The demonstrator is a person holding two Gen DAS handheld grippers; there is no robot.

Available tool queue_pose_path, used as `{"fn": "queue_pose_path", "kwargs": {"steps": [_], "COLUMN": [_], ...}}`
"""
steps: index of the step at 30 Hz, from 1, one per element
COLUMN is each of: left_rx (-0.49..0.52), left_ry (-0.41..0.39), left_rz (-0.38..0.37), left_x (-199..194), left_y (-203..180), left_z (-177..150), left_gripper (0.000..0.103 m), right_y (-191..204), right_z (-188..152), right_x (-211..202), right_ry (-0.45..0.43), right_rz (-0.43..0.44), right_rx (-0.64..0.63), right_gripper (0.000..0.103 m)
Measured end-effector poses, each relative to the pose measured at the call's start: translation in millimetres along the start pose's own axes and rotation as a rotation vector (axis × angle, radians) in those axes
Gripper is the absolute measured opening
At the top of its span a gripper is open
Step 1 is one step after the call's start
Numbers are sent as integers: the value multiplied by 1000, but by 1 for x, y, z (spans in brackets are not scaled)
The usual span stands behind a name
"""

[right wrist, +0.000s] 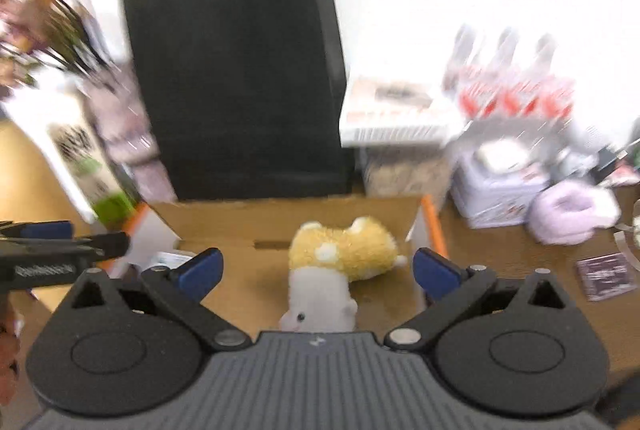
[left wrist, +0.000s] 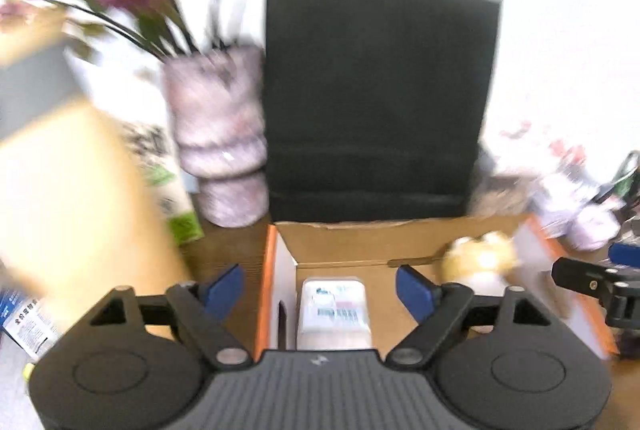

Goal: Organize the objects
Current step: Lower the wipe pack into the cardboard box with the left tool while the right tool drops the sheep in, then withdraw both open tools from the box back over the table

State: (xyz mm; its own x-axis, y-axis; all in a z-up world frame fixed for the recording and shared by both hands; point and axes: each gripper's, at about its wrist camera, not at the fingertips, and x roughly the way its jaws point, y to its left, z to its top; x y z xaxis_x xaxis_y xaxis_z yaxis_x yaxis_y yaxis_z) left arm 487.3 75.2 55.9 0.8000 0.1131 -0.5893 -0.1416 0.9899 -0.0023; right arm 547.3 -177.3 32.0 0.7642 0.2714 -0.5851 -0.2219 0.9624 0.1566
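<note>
- The plush hamster lies inside the open cardboard box, toward its right wall; it looks light, soft and squashy, so a pinch across its yellow back should hold without harm.
- The small plastic-wrapped pack sits at the box's left wall; likely light and fairly stiff, its film possibly slippery, best taken across its narrow sides.
- The left gripper is spread wide above the pack, touching nothing.
- The right gripper is likewise released, its jaws standing either side of the hamster with clear gaps, holding nothing.
- The box stands on the table just before a black paper bag.
</note>
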Motion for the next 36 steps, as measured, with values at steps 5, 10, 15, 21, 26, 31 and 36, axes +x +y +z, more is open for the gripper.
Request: {"fn": "queue_pose_path", "kwargs": {"steps": [5,10,15,21,26,31,36], "left_rx": [-12,52,81,159,63,78,113], "left_ry": [-172,-261,-238,-166,-152,-166,-150], "left_rz": [-62,-109,-103,-68,-32,-64,-146], "left_x": [-134,-238,-289,-306,-288,-258,-203], "left_y": [26,25,8,9,18,12,-11], "left_z": [-69,-170,-251,-298,-286,-274,-252], "left_gripper": [101,103,103,103,103,100,89], "right_y": [15,21,22,31,29,41,41], "right_z": [-57,-157,-244,-305,-306,-297,-276], "right_x": [-126,-219,-275,-308,-304,-287,-252], "right_ry": [-169,-177,-177,-44,-62,-103,-125], "right_rz": [48,106,45,-31,-55,-35,-50], "right_rx": [-83,-134,-31,-140,-98,-155,-185], "right_gripper": [103,103,103,103,103,103,103]}}
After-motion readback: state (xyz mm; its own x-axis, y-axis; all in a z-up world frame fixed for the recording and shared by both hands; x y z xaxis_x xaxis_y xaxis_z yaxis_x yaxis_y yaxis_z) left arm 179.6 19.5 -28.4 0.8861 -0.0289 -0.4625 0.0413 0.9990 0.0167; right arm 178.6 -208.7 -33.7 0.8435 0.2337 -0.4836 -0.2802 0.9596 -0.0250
